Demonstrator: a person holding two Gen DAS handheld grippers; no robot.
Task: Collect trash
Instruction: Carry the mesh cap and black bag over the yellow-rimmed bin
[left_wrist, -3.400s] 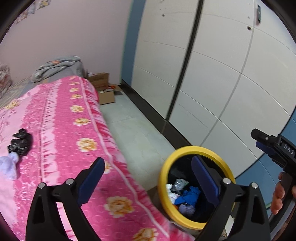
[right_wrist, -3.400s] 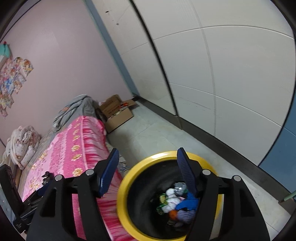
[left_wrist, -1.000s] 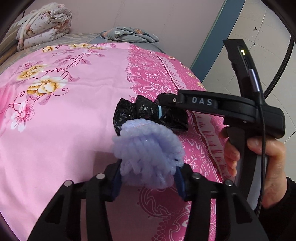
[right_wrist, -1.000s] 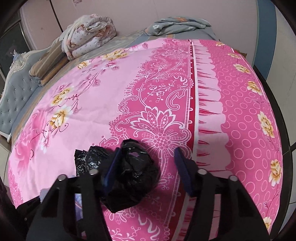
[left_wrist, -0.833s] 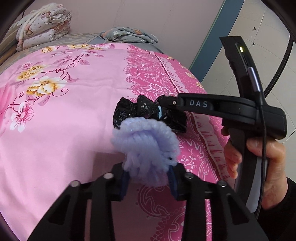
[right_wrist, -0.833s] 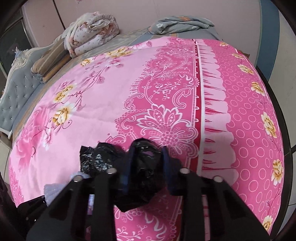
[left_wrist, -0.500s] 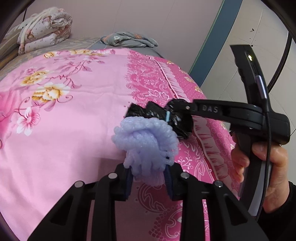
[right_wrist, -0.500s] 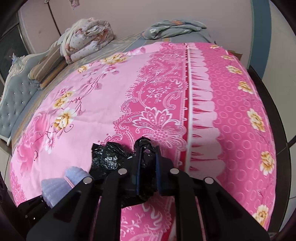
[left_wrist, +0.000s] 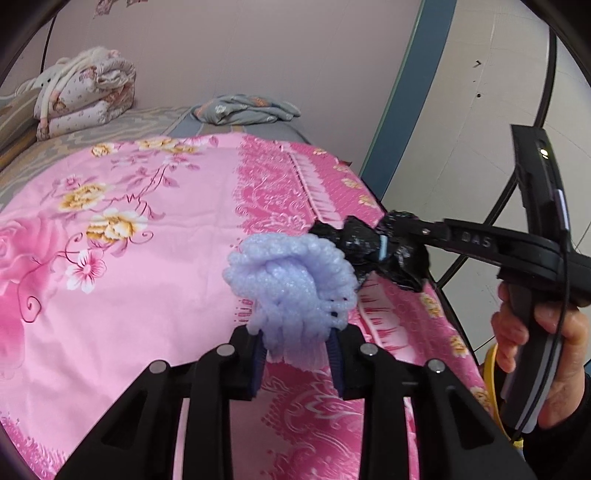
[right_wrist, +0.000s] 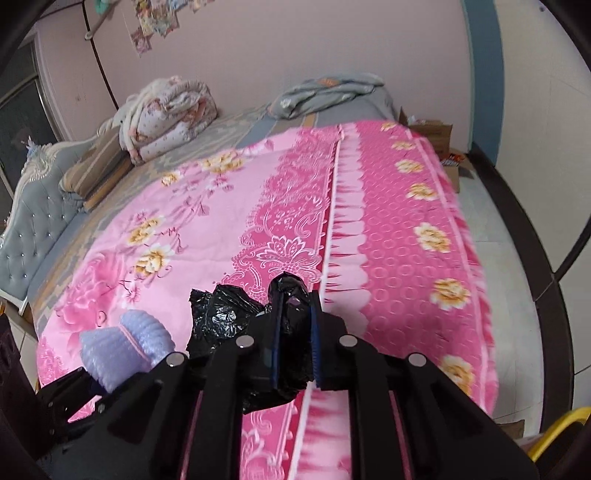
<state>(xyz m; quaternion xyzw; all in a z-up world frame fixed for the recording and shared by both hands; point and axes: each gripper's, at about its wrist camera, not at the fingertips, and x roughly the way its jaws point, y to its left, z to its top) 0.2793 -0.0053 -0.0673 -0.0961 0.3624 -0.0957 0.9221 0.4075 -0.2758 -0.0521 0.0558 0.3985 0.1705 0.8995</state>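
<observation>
The left gripper (left_wrist: 297, 345) sits low in the centre of the left wrist view, its two blue pads pinched tight on the base of a lilac foam net (left_wrist: 291, 284); the puffy, ribbed bulk of the net bulges above the pads and hides the gap between them. The net is lifted clear of the pink floral bedspread (left_wrist: 147, 258), which fills the left and middle of the frame. In the right wrist view the same net (right_wrist: 125, 347) shows at the lower left, sticking out of the other tool

The right gripper (right_wrist: 293, 343) is closed hard on a crumpled black plastic bag (right_wrist: 221, 314). Part of the bag is squeezed into a thin fold between the pads, and the rest spills out to the left and below them. In the left wrist view this bag (left_wrist: 364, 245) hangs at the middle right, just beside the foam net, at the tip of the black tool; a hand (left_wrist: 535, 343) grips the tool's handle at the right edge

A rolled floral quilt (left_wrist: 81, 96) lies at the upper left on the far end of the bed, and a grey cloth (left_wrist: 243, 109) lies near the upper centre. A yellow bin rim (right_wrist: 557, 428) peeps in at the lower right corner of the right wrist view, beyond the bed's edge, with cardboard boxes (right_wrist: 436, 134) on the floor at the upper right
</observation>
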